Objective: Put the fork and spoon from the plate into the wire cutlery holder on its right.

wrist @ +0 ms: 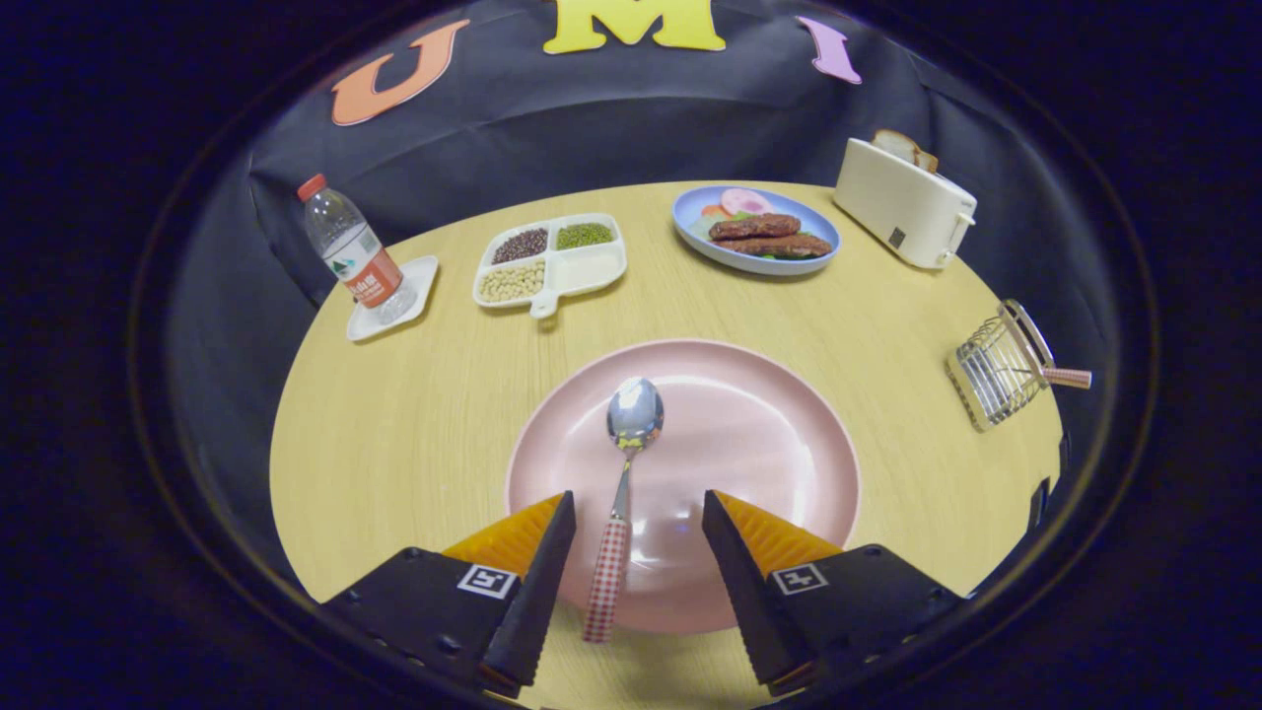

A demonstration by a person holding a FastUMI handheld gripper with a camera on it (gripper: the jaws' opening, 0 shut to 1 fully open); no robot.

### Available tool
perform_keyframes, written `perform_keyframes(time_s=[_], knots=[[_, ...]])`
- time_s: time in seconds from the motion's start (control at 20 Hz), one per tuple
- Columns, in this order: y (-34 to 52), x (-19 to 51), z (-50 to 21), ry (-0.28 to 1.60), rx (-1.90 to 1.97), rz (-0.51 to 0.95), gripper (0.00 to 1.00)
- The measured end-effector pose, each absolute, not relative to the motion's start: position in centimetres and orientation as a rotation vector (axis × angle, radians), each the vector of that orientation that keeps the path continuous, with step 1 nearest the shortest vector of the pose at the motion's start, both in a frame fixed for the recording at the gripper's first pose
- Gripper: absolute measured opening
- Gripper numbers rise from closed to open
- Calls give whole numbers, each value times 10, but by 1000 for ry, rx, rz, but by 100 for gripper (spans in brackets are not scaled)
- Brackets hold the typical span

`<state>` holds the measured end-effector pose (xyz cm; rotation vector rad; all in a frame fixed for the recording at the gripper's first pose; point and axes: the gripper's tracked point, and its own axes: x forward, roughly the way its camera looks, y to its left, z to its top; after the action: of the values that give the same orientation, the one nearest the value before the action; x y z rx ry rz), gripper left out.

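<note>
A: Where are the fingers (638, 513)?

B: They are spread wide apart over the near side of the pink plate (769, 434). They hold nothing. The spoon (623, 493) lies on the plate between them, with its checked handle sticking out over the near rim and its shiny bowl pointing away.

A: So is the spoon picked up?

B: No. Neither finger touches it. I think it is the next thing to grab.

A: And the fork?

B: A checked handle (1068, 377) pokes out of the wire cutlery holder (996, 370), far off to the right on the counter (394, 434). I think that is the fork, so about half the job looks done. I can't see its prongs to be sure.

A: What else is there?

B: Beyond the plate sits a white tray (552, 261) with little sections. Dark beans, green beans and pale beans fill three, and one looks bare. A blue plate (756, 232) holds brown meat and a pink slice. A toaster (905, 202) has bread in it. A water bottle (350, 248) stands on a small white dish (394, 301).
</note>
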<state>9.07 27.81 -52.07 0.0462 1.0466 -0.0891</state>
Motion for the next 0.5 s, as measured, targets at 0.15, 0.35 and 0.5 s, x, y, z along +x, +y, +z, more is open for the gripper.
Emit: perform_keyframes(time_s=[0.15,0.35,0.5], knots=[[275,88,-527,1050,36,-112,59],[270,85,-534,1066,15,-163,26],[270,83,-537,1068,24,-160,14]])
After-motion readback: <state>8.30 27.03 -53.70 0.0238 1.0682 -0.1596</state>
